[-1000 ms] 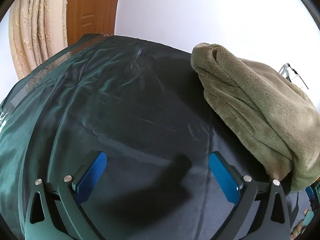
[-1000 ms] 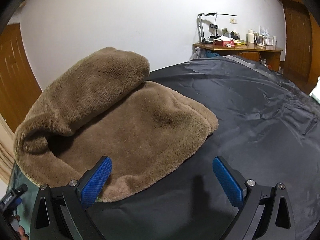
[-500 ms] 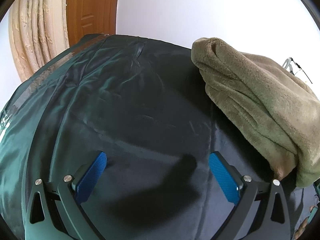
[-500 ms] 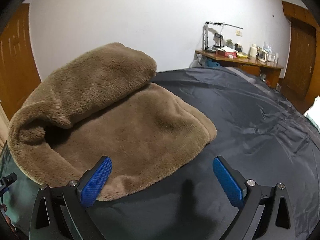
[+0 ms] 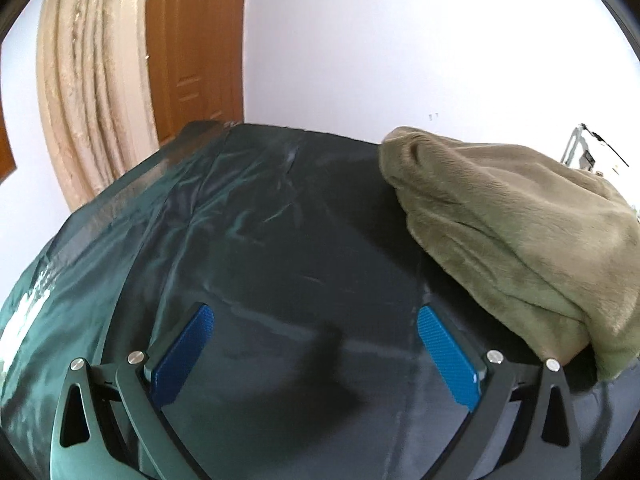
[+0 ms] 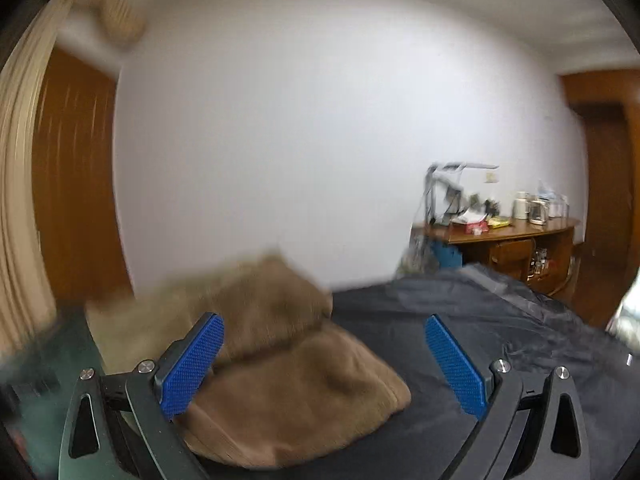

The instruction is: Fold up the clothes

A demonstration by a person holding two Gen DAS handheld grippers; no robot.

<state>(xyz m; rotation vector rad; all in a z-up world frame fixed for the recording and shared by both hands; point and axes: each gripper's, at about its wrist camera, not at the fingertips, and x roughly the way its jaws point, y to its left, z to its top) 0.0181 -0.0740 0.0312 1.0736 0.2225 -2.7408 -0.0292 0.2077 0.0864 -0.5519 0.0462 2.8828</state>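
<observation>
And the right gripper (image 6: 322,362) has swung upward since a moment ago — the plush garment (image 6: 288,364) that filled the left half of its view now sits low, squeezed into the lower left of a badly blurred frame, with white wall taking over most of the picture. The left gripper (image 5: 314,354) has barely shifted; its view has only tipped up a little, showing more of the wooden door (image 5: 192,60) at upper left.

Both tools stand with their blue pads wide apart, nothing between them.

The garment lies bundled on the dark sheet (image 5: 260,240). In the left wrist view it occupies the right side of the frame (image 5: 512,232), running from upper centre down to the lower right edge, clear of the right-hand pad. In the right wrist view it spreads from the left pad toward centre, its lower edge passing under that pad's line.

That is the relation to watch: the bundle sits between the two tools, and the right one looks nearer, though the blur makes the gap hard to read. The fold looks nearly finished.
</observation>
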